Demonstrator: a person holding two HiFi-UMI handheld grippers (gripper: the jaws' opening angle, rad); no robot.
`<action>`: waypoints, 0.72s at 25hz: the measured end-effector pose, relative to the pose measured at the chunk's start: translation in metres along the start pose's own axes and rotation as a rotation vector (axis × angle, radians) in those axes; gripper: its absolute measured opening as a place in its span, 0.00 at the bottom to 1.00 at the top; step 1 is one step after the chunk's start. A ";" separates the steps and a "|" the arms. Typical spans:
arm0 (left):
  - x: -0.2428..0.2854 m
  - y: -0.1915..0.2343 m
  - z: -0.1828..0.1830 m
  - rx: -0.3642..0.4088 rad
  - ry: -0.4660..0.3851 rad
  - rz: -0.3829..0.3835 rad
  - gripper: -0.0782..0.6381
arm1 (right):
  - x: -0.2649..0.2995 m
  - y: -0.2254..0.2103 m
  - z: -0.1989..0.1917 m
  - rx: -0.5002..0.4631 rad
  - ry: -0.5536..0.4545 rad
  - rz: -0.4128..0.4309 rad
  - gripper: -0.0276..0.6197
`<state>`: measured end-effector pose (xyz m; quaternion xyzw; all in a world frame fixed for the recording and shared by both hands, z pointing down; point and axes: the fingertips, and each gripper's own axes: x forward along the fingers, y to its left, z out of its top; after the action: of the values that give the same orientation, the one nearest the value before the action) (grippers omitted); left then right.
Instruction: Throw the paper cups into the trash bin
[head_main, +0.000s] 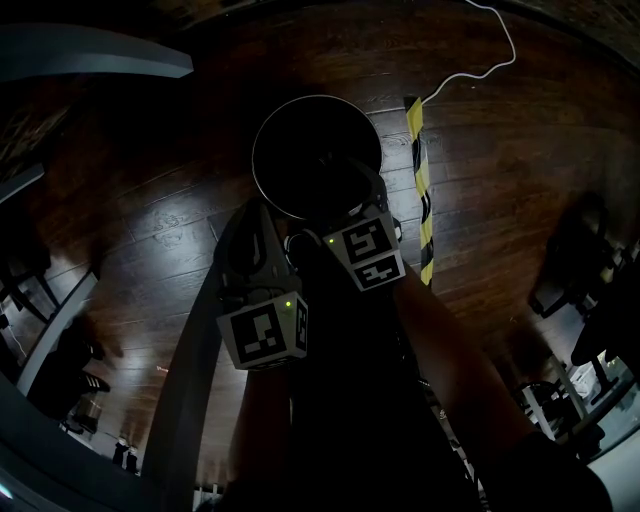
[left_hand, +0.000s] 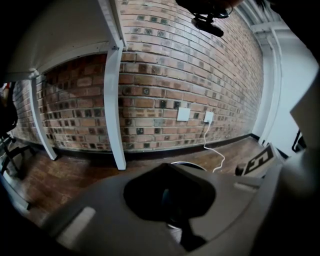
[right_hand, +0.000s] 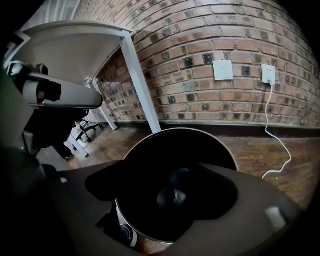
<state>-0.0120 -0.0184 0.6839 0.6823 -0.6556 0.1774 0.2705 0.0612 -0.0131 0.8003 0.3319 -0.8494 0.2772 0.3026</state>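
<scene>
Left tool (left_hand: 165, 169): held level, just beside the right tool and nearer the person; clenched, tips meeting.
Right tool (right_hand: 167, 167): tilted down, released, jaws apart.
Trash bin (right_hand: 180, 129): directly under right tool; upright, mouth up.
Paper cup (right_hand: 172, 198): dim round shape deep in bin, seen end-on.
Brick wall (right_hand: 200, 85): beyond both tools.

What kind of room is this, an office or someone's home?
Most likely an office or lab workspace: a bare brick wall with wall sockets, a white desk on a dark wood floor, and a wheeled office chair.
</scene>
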 end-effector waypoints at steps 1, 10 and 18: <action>0.000 0.001 0.001 0.000 -0.001 0.002 0.12 | 0.000 0.001 0.001 0.000 -0.002 0.001 0.68; -0.015 0.002 0.034 -0.022 -0.036 0.027 0.12 | -0.066 0.003 0.090 0.007 -0.229 -0.035 0.60; -0.057 -0.034 0.141 -0.035 -0.173 -0.026 0.12 | -0.172 0.012 0.208 -0.024 -0.436 -0.063 0.46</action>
<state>0.0014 -0.0583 0.5336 0.6986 -0.6706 0.1026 0.2272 0.0868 -0.0772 0.5394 0.4069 -0.8871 0.1790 0.1244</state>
